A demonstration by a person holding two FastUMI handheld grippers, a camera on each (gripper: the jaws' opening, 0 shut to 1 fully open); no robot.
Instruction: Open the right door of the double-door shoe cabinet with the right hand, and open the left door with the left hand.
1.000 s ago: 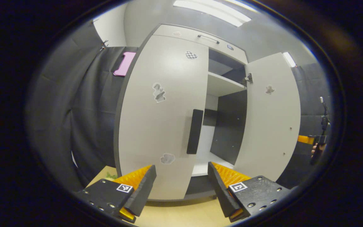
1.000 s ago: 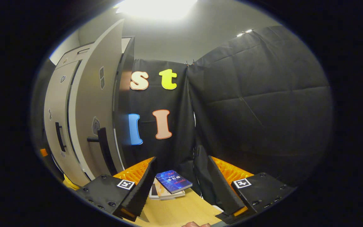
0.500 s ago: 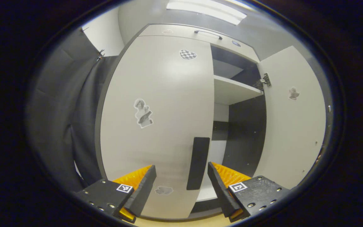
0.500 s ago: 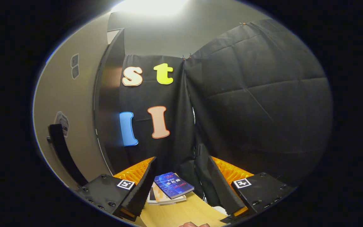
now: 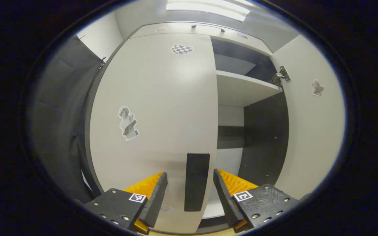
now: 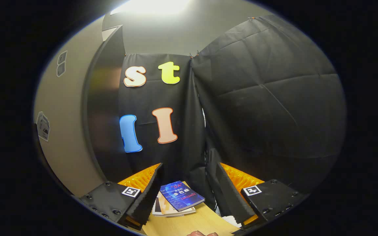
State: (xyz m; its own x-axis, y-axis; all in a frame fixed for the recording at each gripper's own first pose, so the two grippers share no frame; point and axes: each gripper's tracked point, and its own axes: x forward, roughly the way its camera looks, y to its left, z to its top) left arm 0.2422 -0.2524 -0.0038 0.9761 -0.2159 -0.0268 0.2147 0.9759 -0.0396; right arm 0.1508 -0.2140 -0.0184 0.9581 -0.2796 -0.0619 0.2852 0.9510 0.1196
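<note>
In the left gripper view the pale shoe cabinet's left door (image 5: 162,108) is closed. Its dark vertical handle (image 5: 195,182) stands between the fingers of my left gripper (image 5: 190,173), which is open and straddles the handle with gaps on both sides. The right door (image 5: 310,124) is swung wide open, baring a shelf (image 5: 244,88) and a dark interior. In the right gripper view my right gripper (image 6: 189,170) is open and holds nothing; the open right door's outer face (image 6: 64,131) lies to its left.
A small stack of books (image 6: 180,196) lies on the wooden table top (image 6: 189,223) just past the right gripper. Black cloth walls (image 6: 261,114) close in behind and to the right. A drawer with a handle (image 5: 208,27) tops the cabinet.
My left gripper has come close to the left door, so its handle now sits between slightly narrowed fingers. The right gripper has drifted past the open right door, whose handle has left its view.
</note>
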